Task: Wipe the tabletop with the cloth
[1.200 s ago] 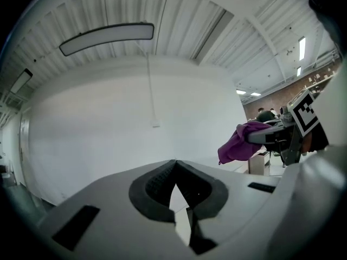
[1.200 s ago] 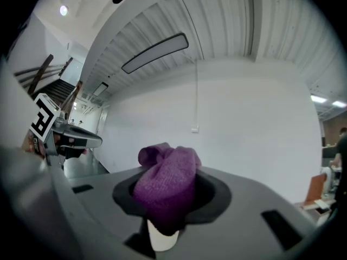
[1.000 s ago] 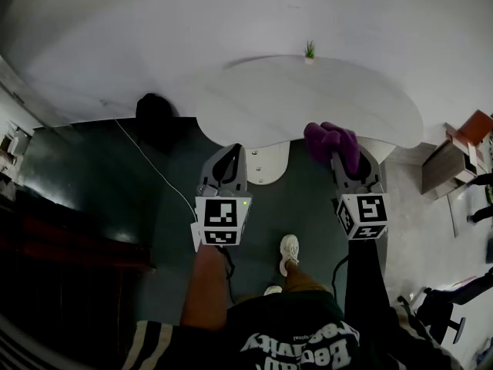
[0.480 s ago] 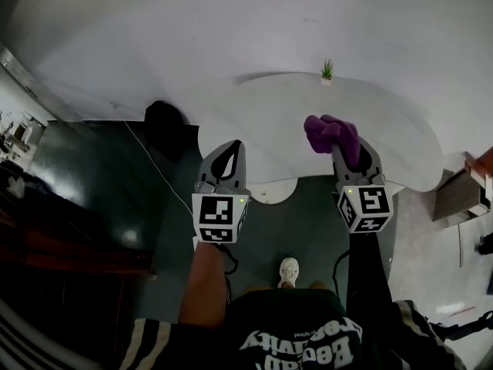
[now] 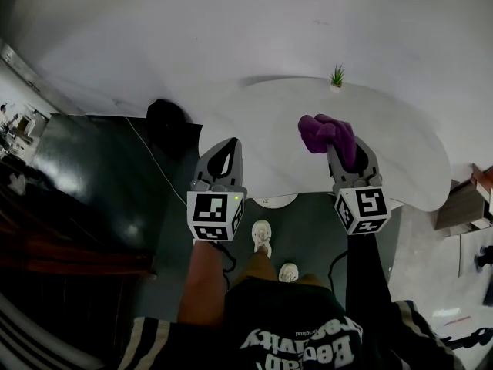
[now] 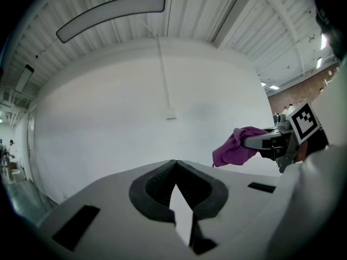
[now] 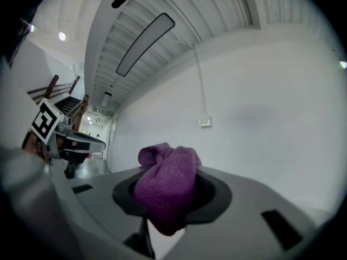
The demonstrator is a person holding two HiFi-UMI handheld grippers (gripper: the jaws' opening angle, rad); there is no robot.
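Right tongs (image 5: 340, 153) pinch the purple cloth (image 5: 323, 132) above the desk's (image 5: 266, 118) near edge, left tongs (image 5: 223, 154) pressed together; bunched wad may slip when dragged.

Tabletop (image 5: 400, 145) lies open; potted plant (image 5: 337, 76) at far edge.

Ahead of me the white, round-edged table (image 5: 262, 133) carries a small potted plant (image 5: 337, 78) at its far edge. On the dark green floor (image 5: 100, 168) beside it lie a black lump (image 5: 166, 122) and a thin white cable (image 5: 154, 162).
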